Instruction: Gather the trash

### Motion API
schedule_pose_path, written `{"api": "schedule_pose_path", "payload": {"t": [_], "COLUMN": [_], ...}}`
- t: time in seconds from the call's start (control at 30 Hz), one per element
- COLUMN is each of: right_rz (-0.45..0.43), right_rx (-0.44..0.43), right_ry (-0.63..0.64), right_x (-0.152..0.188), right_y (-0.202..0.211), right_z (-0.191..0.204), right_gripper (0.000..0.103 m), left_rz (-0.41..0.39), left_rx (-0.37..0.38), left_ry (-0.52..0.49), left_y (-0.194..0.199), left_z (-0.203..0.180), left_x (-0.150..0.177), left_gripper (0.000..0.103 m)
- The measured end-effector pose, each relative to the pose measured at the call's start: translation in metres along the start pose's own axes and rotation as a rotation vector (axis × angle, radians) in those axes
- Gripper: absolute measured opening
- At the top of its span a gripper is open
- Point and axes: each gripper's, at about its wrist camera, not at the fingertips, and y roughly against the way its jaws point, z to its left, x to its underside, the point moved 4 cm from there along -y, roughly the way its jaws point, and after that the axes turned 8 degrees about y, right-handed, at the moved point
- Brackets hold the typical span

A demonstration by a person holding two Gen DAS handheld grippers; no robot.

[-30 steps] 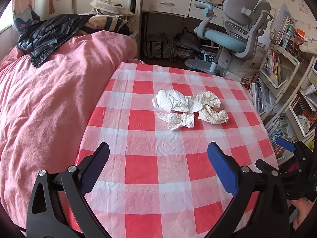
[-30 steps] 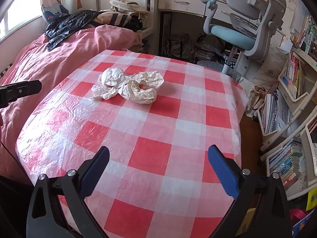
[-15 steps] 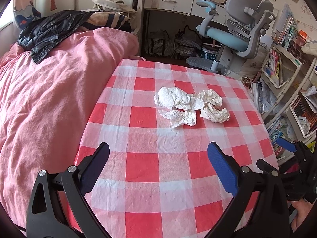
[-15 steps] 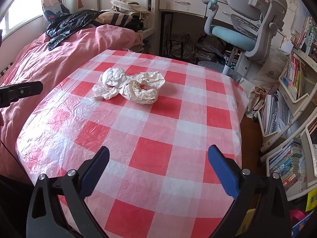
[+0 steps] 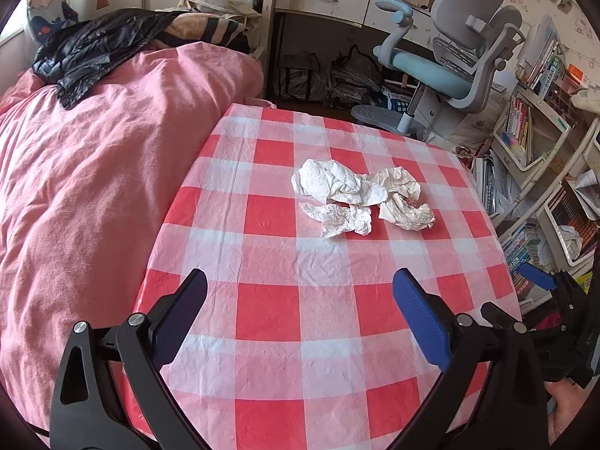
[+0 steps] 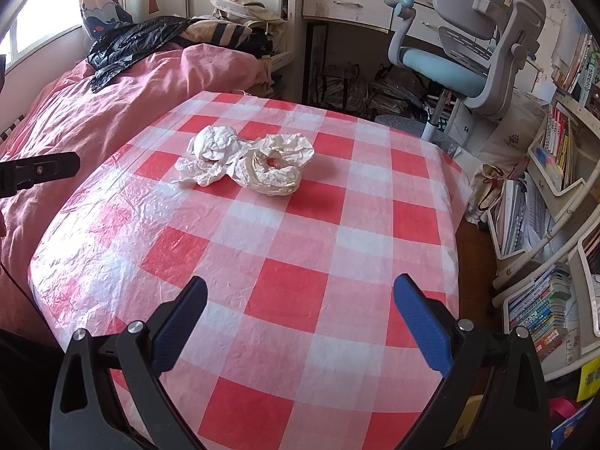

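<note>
The crumpled paper (image 5: pixel 360 197) lies in a loose heap on the far half of the checked tablecloth (image 5: pixel 300 300), a little right of centre in the left wrist view. It looks like three wads touching one another: a large white one at the far left, a flatter scrap nearer the camera, and a creamier piece (image 6: pixel 273 165) on the right with a pinkish spot showing in its folds. Nothing else sits on the cloth.

Both tools are over the near edge of the table, well apart from the heap. The left gripper (image 5: pixel 300 300) has its fingers spread wide with nothing between them, and the right gripper (image 6: pixel 300 303) is likewise spread and empty. A tip of the right tool shows at the far right of the left view, and a black finger of the left tool juts in at the left of the right view.

This looks like the approach step: nothing is grasped yet. The next move probably calls for one tool to reach forward and down over a single wad and close on its bulk, since the thin paper could slip or drag its neighbours. No bin or bag is plainly visible, so where the trash should go cannot be told.

Beyond the table are a pink duvet (image 5: pixel 93 172) to the left and a desk chair (image 5: pixel 461 60) at the far right.
</note>
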Motion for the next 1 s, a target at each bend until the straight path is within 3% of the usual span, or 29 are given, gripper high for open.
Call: {"api": "schedule_pose_path", "payload": {"t": [0.2,0.4,1.0], "right_rz": [-0.007,-0.013,-0.012], "right_rx": [-0.002,-0.011,-0.022], "right_ry": [0.016,0.021,0.035], "right_x": [0.001,0.002,0.004], "right_y": [0.002,0.003,0.003], "right_z": [0.001,-0.002,-0.001], "right_gripper": [0.095,0.095,0.095], "left_rz": [0.028,0.038,0.069], "left_rx": [0.049,0.048,0.014], "left_ry": [0.082,0.132,0.077], "left_y": [-0.003,-0.007,-0.016], "left_z": [0.014,0.022,0.017], "left_x": [-0.003,-0.004,0.001], "left_gripper": [0.096,0.095,0.096]}}
